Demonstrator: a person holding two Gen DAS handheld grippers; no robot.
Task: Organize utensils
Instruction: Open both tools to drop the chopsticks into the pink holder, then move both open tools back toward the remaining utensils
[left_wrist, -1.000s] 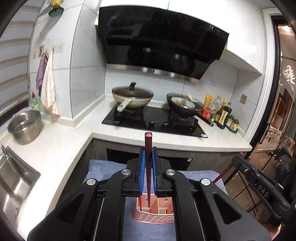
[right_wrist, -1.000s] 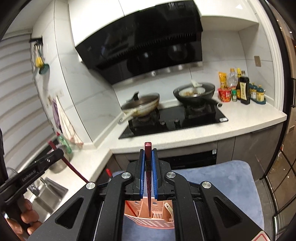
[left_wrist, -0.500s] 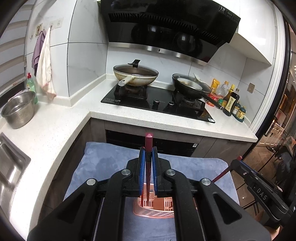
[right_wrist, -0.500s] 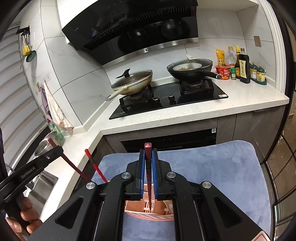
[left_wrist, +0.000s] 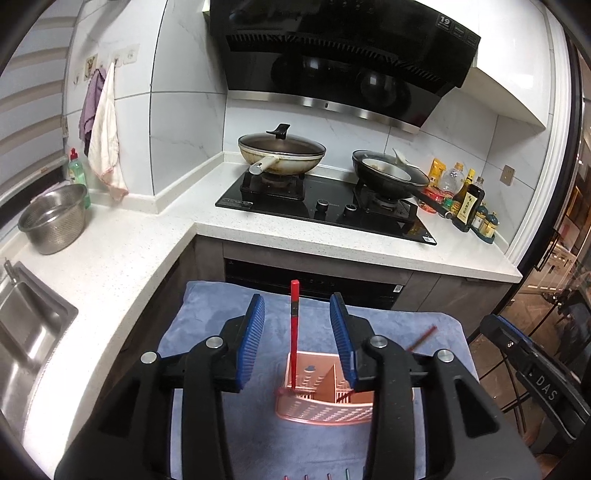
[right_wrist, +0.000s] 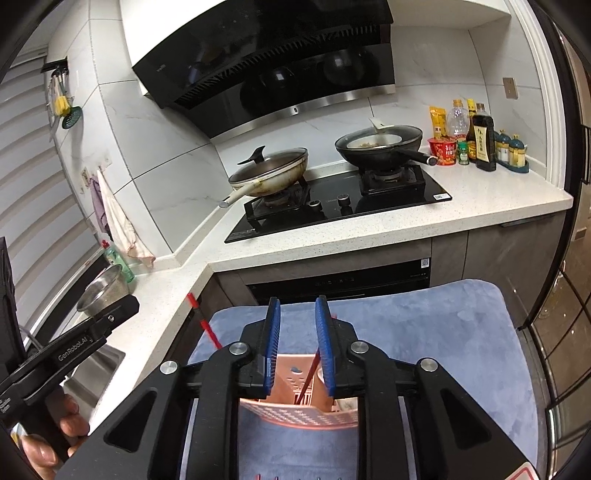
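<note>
Perforated pink plastic utensil basket (left_wrist: 325, 402), soft matt blue cloth mat (left_wrist: 229, 332), glossy black glass hob (left_wrist: 325, 212), speckled white stone counter (left_wrist: 122, 258)

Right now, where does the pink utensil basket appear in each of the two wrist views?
Left wrist view: the pink utensil basket is at lower centre, right of the middle, on the blue towel, partly behind the right finger of the left gripper.
Right wrist view: it is at bottom centre, below the right gripper.
Shared landmark: the lidded cream wok on the stove.
</note>
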